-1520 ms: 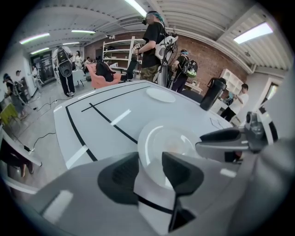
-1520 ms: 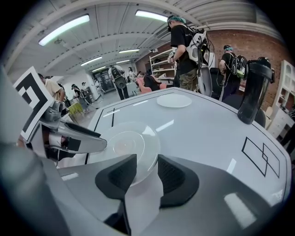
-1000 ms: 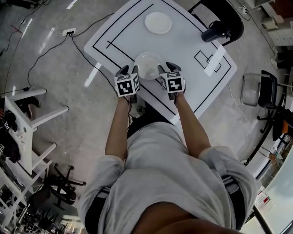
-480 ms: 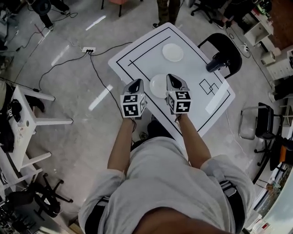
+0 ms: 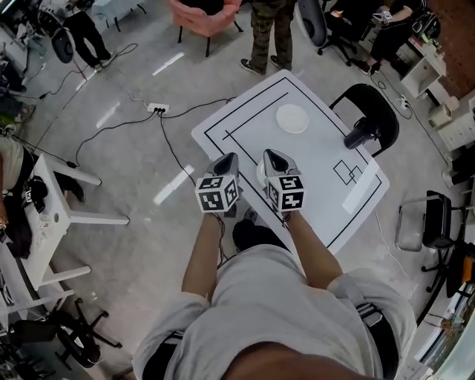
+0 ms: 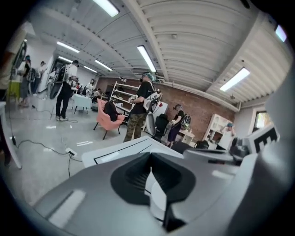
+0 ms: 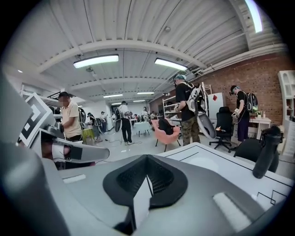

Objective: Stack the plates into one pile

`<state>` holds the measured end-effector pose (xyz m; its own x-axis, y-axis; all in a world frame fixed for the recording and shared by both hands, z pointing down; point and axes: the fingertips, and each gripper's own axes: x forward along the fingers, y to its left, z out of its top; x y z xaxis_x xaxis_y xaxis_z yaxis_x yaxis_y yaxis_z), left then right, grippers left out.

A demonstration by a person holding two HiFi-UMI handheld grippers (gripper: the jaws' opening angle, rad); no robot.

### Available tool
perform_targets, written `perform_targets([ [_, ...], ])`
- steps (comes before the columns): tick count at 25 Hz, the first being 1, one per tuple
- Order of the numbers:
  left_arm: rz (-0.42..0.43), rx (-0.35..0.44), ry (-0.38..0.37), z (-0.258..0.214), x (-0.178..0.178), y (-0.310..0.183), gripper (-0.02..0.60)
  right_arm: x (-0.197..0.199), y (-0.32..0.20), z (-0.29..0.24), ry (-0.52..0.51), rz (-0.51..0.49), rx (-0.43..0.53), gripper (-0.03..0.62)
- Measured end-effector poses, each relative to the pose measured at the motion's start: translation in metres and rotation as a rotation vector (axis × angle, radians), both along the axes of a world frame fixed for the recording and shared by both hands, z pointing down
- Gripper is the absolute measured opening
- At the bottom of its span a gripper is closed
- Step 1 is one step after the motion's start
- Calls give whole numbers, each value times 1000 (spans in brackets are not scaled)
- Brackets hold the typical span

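Note:
One white plate (image 5: pixel 291 119) lies on the far part of the white table (image 5: pixel 245 122) with black lines. The nearer plate is hidden under my raised grippers. Above the table's near edge, my left gripper (image 5: pixel 226 162) and right gripper (image 5: pixel 271 157) hang side by side. Both point forward and slightly down. In the left gripper view the left gripper (image 6: pixel 150 159) is shut with nothing between its pads. The right gripper (image 7: pixel 146 162) is likewise shut and empty in its own view, and the far plate (image 7: pixel 203 163) shows faintly on the tabletop beyond.
A black bottle-like object (image 5: pixel 358 137) stands at the table's right edge by a black chair (image 5: pixel 375 100). People (image 5: pixel 269 30) and a pink armchair (image 5: pixel 204 11) are beyond the table. A power strip with cables (image 5: pixel 157 109) lies on the floor at left.
Both grippers have risen from either side of the near plate, where they stood open, and are now shut and empty. The view has pulled back and the table looks smaller.

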<state>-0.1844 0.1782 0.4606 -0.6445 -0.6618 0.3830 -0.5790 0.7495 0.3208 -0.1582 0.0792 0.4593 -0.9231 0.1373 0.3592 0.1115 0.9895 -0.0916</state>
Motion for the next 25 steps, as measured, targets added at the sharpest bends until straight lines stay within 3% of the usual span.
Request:
perform_targets([
  [3,32,-62,-21,2,-33,-9,3,-33,-3,2,0,14,-28,0],
  [12,106,-103,11,14,-110,-50,3,-106,-39,23,32,69,-78,0],
  [19,211,-153,27,27,-127,-101,3,-116,-86,31,32,170,-114,0],
  [25,317,-177,30,31,-123,-150,3,-101,-121,28,36,251,-139,0],
])
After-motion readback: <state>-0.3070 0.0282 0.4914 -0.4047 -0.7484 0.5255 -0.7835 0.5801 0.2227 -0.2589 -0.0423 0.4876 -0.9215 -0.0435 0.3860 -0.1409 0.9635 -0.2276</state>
